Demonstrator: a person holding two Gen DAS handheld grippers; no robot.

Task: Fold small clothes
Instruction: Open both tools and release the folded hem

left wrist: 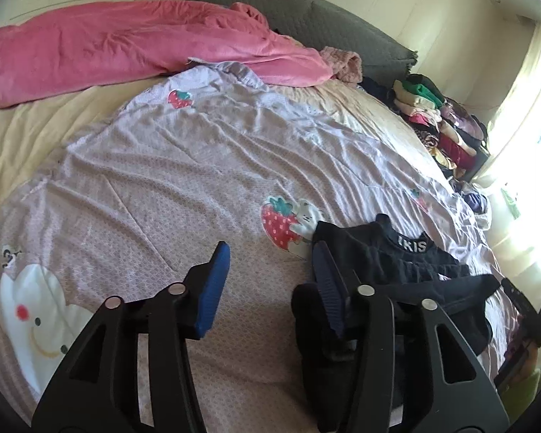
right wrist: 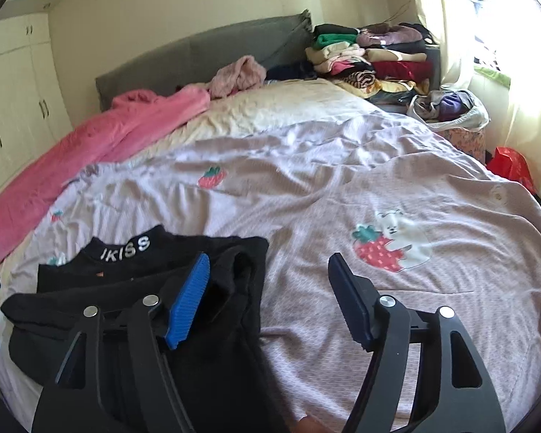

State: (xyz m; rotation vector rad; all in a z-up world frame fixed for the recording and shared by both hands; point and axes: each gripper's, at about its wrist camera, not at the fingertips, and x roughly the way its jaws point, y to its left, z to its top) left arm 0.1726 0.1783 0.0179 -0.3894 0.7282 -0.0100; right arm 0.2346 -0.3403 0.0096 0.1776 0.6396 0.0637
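Now both of your claws stand open over the near edge of the bed, and neither pad presses on anything. The left claw has its left blue pad over bare quilt and its right pad at the left end of the black garment; cloth seems to bunch around that right finger, though whether it touches I cannot tell. The right claw mirrors that: its left pad hangs over the right part of the black garment, and its right pad is over bare quilt, beside the strawberry print. So the garment lies between your two hands, its long axis running side to side along the near edge, with the lettered collar pointing away from you toward the headboard. It looks partly folded, with a dark layer doubled over the body near you. Each hand is nearest its own end of the garment, and neither is clearly closer overall. The next move, as I judge it, turns on that side-to-side lie: you would take each end with the hand already above it and bring the near layer toward the collar, or carry one end across. The pink blanket and the pile of clothes at the far right corner are well apart from the work.
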